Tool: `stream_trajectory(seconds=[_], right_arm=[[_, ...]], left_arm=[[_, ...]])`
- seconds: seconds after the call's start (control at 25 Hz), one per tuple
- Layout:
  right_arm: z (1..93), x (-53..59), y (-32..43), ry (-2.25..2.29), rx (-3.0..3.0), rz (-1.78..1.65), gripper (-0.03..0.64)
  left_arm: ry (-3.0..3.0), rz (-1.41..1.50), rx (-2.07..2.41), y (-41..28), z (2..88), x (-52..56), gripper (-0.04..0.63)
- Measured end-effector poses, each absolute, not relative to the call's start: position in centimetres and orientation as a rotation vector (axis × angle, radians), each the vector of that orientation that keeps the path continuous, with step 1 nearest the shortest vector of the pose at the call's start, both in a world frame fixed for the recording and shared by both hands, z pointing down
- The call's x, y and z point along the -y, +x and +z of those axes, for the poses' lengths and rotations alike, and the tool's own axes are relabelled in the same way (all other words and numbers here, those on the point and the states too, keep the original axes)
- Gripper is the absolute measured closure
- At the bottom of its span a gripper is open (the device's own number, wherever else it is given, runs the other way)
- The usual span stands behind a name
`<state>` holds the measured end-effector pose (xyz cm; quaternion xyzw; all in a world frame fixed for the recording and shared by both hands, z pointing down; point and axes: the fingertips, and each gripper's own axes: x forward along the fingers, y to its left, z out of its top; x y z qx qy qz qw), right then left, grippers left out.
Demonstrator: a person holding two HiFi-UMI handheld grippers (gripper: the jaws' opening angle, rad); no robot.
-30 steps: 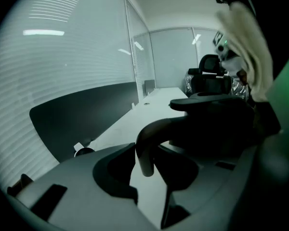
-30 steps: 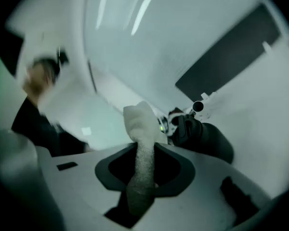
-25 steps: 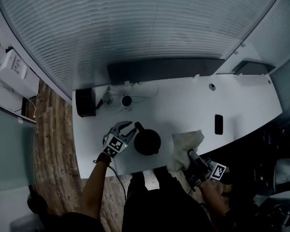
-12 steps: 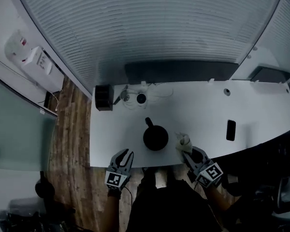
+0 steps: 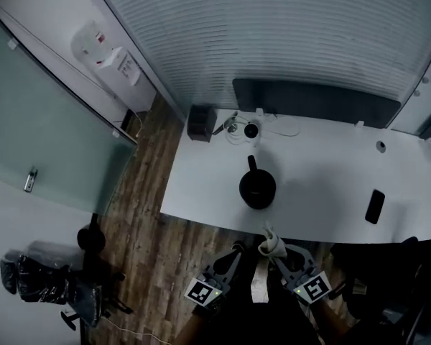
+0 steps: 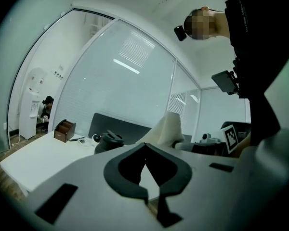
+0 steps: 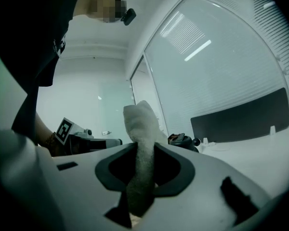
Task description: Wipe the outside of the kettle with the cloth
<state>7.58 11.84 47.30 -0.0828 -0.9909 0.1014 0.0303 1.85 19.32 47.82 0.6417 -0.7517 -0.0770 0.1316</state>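
The black kettle (image 5: pixel 257 187) stands alone on the white table (image 5: pixel 323 185), its handle pointing away from me. Both grippers hang off the table's near edge, close to my body. My left gripper (image 5: pixel 228 259) is shut with nothing in it; its jaws have just been closing. In the left gripper view (image 6: pixel 144 146) the jaws meet, with the kettle (image 6: pixel 108 140) far ahead. My right gripper (image 5: pixel 276 253) is shut on the pale cloth (image 5: pixel 269 244), bunched and upright. The right gripper view shows the cloth (image 7: pixel 142 124) rising between the jaws (image 7: pixel 143 150), and the kettle (image 7: pixel 183 140) beyond.
A dark wooden box (image 5: pixel 200 122), a small round device with cables (image 5: pixel 251 129) and a black phone (image 5: pixel 374 206) lie on the table. A dark partition (image 5: pixel 316 100) lines its far edge. A water dispenser (image 5: pixel 104 49) and a black chair (image 5: pixel 29 279) stand at left.
Both grippers have drawn back off the table toward my body. The left gripper left the kettle's handle and closed. The cloth rose off the table in the right gripper.
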Motion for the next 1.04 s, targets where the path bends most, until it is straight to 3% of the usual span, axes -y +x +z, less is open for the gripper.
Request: stream_trajectory(seconds=[1.04], right_arm=[[42.8, -32.2, 21.8, -0.072, 3.005, 0.126, 0.532]], left_arm=[[2.089, -0.039, 2.241, 16.0, 41.3, -37.4, 0.591]])
